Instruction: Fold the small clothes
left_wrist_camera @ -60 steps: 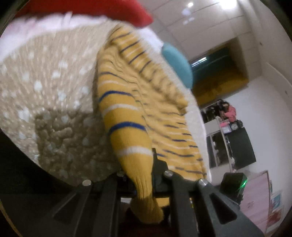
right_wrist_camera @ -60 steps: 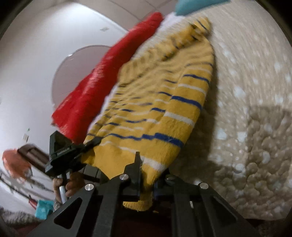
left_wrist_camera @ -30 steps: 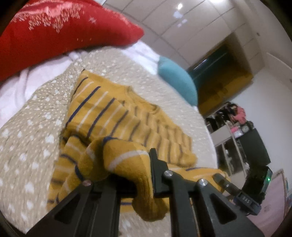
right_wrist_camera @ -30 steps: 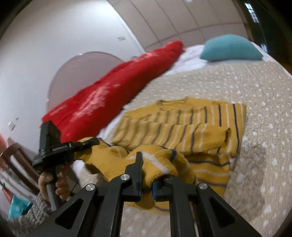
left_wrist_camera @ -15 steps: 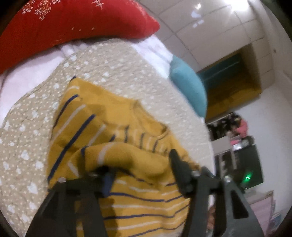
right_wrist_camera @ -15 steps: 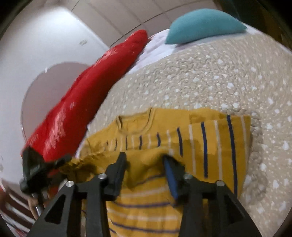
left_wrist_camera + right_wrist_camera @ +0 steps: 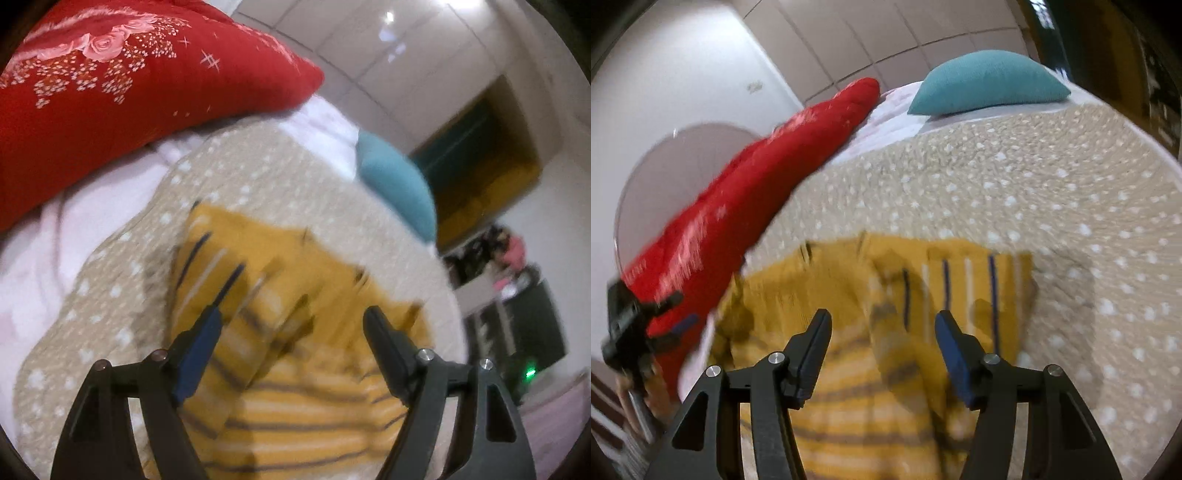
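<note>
Both the left gripper point(image 7: 295, 328) and right gripper point(image 7: 882, 332) have just let go, jaws opening with nothing clamped. The yellow striped sweater point(image 7: 871, 369), a second ago pinched, now lies folded on the dotted bedspread point(image 7: 1034, 192), nearer than the teal pillow point(image 7: 986, 81). That fold looks finished.

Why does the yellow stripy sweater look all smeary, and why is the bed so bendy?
In the left wrist view the yellow striped sweater is streaked by motion blur, while the red quilt looks sharper; in the right wrist view the sweater smears too, and the fisheye lens bulges the dotted bedspread into a curve.
</note>
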`<state>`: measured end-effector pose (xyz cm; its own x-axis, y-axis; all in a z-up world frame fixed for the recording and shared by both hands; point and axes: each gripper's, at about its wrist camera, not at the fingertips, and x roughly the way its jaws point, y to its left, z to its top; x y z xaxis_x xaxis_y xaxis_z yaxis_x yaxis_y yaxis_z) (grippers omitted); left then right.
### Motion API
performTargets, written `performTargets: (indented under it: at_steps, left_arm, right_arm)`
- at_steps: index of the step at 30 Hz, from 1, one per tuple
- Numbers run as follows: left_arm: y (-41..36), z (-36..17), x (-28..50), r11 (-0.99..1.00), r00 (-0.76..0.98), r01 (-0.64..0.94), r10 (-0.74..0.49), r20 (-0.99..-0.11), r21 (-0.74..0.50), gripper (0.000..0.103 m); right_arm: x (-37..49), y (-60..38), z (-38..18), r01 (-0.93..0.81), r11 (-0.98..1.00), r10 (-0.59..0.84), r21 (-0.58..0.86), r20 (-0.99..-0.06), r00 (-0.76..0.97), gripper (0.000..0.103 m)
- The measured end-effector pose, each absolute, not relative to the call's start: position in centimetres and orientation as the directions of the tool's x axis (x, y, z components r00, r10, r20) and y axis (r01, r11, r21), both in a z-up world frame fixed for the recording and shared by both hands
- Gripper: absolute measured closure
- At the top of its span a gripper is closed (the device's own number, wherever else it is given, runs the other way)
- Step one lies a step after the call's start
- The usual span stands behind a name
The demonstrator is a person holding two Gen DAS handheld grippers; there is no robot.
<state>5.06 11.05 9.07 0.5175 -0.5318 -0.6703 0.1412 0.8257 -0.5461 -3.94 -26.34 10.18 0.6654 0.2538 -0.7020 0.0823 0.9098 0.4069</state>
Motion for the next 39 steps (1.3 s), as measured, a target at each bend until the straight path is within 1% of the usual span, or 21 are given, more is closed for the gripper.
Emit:
performTargets:
  at_steps: [4, 5, 6, 7, 8, 9, 11, 12, 13, 14, 16, 17, 19, 21, 22, 25, 28, 31, 34, 37, 39]
  left_arm:
    - [10.6, 7.4, 1.4, 0.876, 0.507, 0.228, -0.480, -0.716, -0.426, 0.025]
    - [10.3, 6.9, 0.2, 0.880, 0.506, 0.272, -0.475, -0.720, -0.389, 0.025]
    - [9.9, 6.4, -0.6, 0.884, 0.504, 0.304, -0.466, -0.728, -0.355, 0.025]
    - [9.4, 5.8, -1.2, 0.889, 0.499, 0.331, -0.449, -0.741, -0.316, 0.025]
    - [8.9, 5.2, -1.6, 0.900, 0.496, 0.353, -0.411, -0.764, -0.256, 0.025]
    - [8.5, 4.3, -1.7, 0.925, 0.514, 0.345, -0.329, -0.792, -0.160, 0.025]
    - [8.8, 3.2, -1.1, 0.963, 0.561, 0.266, -0.182, -0.808, -0.033, 0.025]
    - [9.8, 2.7, -0.3, 0.981, 0.573, 0.194, -0.113, -0.812, 0.000, 0.025]
    - [10.9, 2.4, 0.3, 0.991, 0.572, 0.134, -0.085, -0.816, -0.009, 0.024]
    - [12.3, 2.1, 1.0, 0.994, 0.559, 0.084, -0.102, -0.823, -0.066, 0.021]
    - [13.9, 1.6, 1.7, 0.985, 0.538, 0.043, -0.164, -0.827, -0.167, 0.021]
    - [14.3, 1.3, 1.9, 0.981, 0.539, 0.035, -0.179, -0.823, -0.190, 0.020]
    - [14.3, 0.9, 2.1, 0.979, 0.557, 0.037, -0.186, -0.809, -0.200, 0.019]
    - [14.2, 0.2, 2.2, 0.974, 0.580, 0.017, -0.194, -0.791, -0.226, 0.014]
    - [14.2, 0.0, 2.1, 0.972, 0.593, 0.008, -0.193, -0.782, -0.235, 0.012]
    - [13.8, -0.1, 1.6, 0.975, 0.627, 0.005, -0.176, -0.759, -0.222, 0.011]
    - [14.1, -0.3, 1.4, 0.967, 0.643, 0.008, -0.201, -0.739, -0.256, 0.010]
    - [14.9, -0.5, 1.1, 0.951, 0.655, 0.014, -0.241, -0.716, -0.308, 0.010]
    - [15.5, -0.5, 1.0, 0.937, 0.665, 0.022, -0.274, -0.695, -0.348, 0.009]
    - [15.7, -0.5, 0.8, 0.928, 0.668, 0.024, -0.292, -0.685, -0.372, 0.009]
    - [15.6, -0.4, 0.8, 0.929, 0.666, 0.024, -0.290, -0.688, -0.369, 0.009]
  right_arm:
    - [-8.9, -24.7, 9.1, 0.022, 0.957, 0.210, 0.291, -0.740, 0.639, 0.040]
    - [-10.0, -24.3, 8.7, 0.015, 0.968, 0.182, 0.249, -0.745, 0.641, 0.042]
    - [-11.3, -23.9, 8.3, 0.004, 0.980, 0.149, 0.198, -0.748, 0.647, 0.046]
    - [-12.1, -23.6, 7.8, -0.009, 0.987, 0.128, 0.160, -0.752, 0.647, 0.056]
    - [-12.6, -23.6, 7.2, -0.015, 0.989, 0.120, 0.144, -0.762, 0.636, 0.061]
    - [-12.7, -24.0, 6.6, 0.002, 0.990, 0.107, 0.139, -0.773, 0.626, 0.061]
    - [-12.1, -25.8, 5.3, 0.087, 0.993, 0.014, 0.085, -0.793, 0.609, 0.061]
    - [-11.7, -26.8, 4.8, 0.122, 0.990, -0.016, 0.072, -0.797, 0.604, 0.061]
    - [-11.4, -27.9, 4.5, 0.159, 0.983, -0.024, 0.089, -0.801, 0.598, 0.060]
    - [-11.4, -29.0, 4.5, 0.216, 0.971, -0.049, 0.100, -0.804, 0.593, 0.060]
    - [-11.8, -30.2, 5.5, 0.305, 0.950, -0.144, 0.058, -0.787, 0.600, 0.059]
    - [-12.1, -30.5, 6.1, 0.300, 0.950, -0.125, 0.087, -0.775, 0.620, 0.059]
    - [-12.9, -30.4, 8.0, 0.263, 0.951, -0.063, 0.166, -0.727, 0.684, 0.059]
    - [-13.0, -28.7, 9.9, 0.155, 0.965, 0.027, 0.210, -0.672, 0.740, 0.059]
    - [-12.4, -27.4, 10.5, 0.093, 0.972, 0.076, 0.215, -0.664, 0.744, 0.059]
    - [-9.4, -23.6, 10.1, -0.053, 0.971, 0.204, 0.233, -0.690, 0.694, 0.060]
    - [-5.0, -20.9, 8.4, -0.110, 0.977, 0.210, 0.183, -0.740, 0.639, 0.060]
    - [0.8, -20.6, 5.7, -0.062, 0.984, 0.172, 0.165, -0.810, 0.561, 0.061]
    - [5.4, -22.4, 3.6, 0.088, 0.991, 0.038, 0.096, -0.860, 0.509, 0.063]
    - [6.4, -22.4, 5.7, 0.163, 0.982, -0.010, 0.096, -0.835, 0.550, 0.063]
    - [5.2, -20.7, 8.3, 0.124, 0.987, 0.003, 0.103, -0.780, 0.626, 0.060]
